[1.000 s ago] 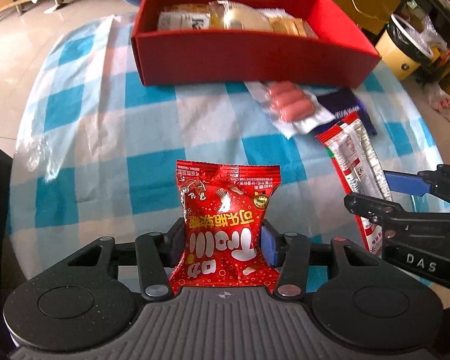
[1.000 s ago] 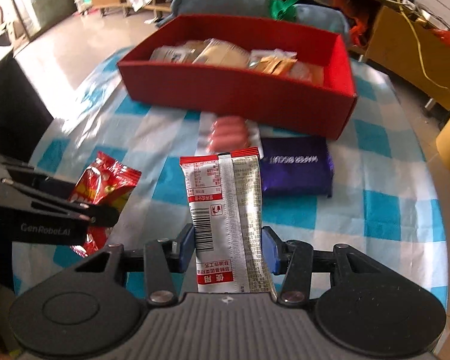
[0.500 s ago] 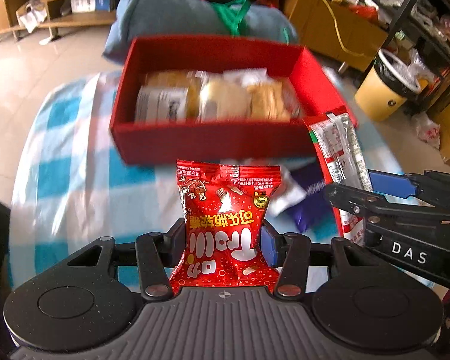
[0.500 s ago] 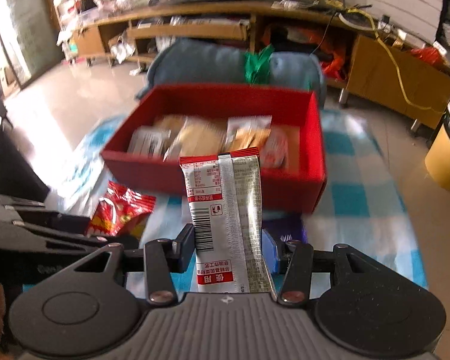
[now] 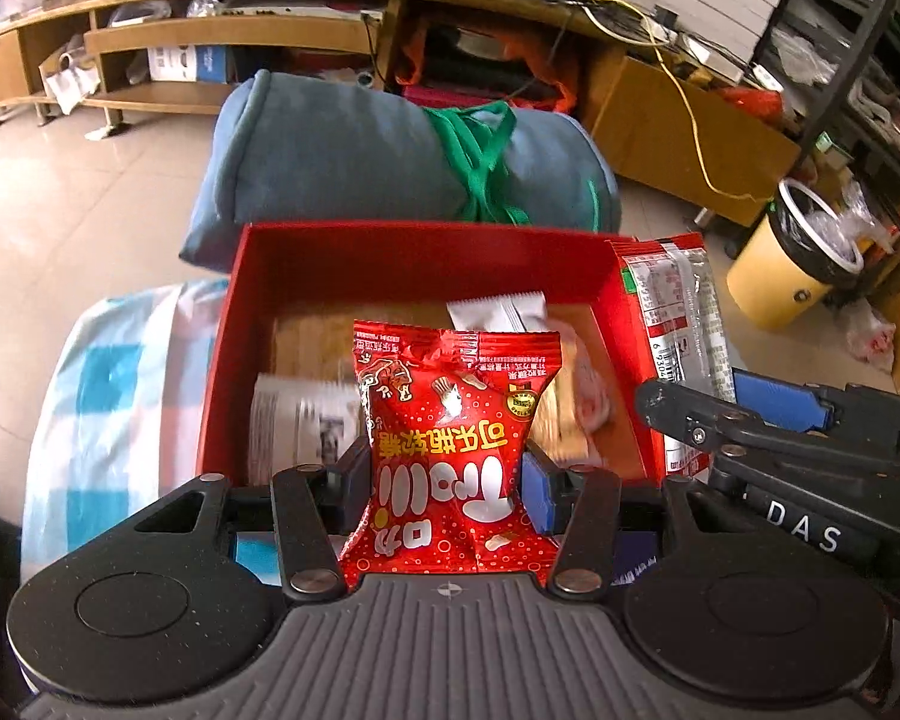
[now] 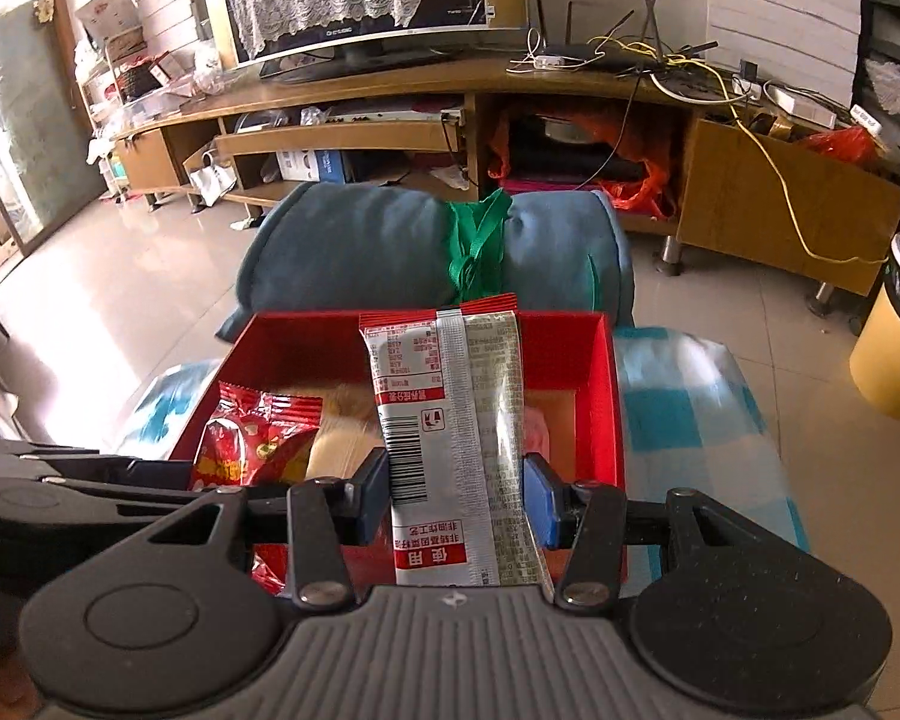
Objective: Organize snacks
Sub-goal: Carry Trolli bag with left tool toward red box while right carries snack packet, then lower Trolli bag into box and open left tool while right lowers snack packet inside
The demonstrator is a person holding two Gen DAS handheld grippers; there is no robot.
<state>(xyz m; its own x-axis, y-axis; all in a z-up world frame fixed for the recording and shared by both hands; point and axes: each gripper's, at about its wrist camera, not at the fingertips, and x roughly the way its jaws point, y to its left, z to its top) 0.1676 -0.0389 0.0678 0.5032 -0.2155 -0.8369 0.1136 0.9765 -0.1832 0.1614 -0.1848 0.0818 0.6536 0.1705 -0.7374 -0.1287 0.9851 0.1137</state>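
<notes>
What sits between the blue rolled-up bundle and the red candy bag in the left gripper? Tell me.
In the left wrist view, the red cardboard box's far wall and the snack packets inside lie between the blue rolled-up bundle and the red candy bag.

The letters "DAS" stand in white on the black side of the right gripper [image 5: 714, 384], seen from the left wrist. The red snack bag [image 5: 450, 444] has big white letters and yellow Chinese words – they are upside down and hard to read. The silver and red packet [image 6: 456, 444] has a barcode and small Chinese print – too small to read.
</notes>
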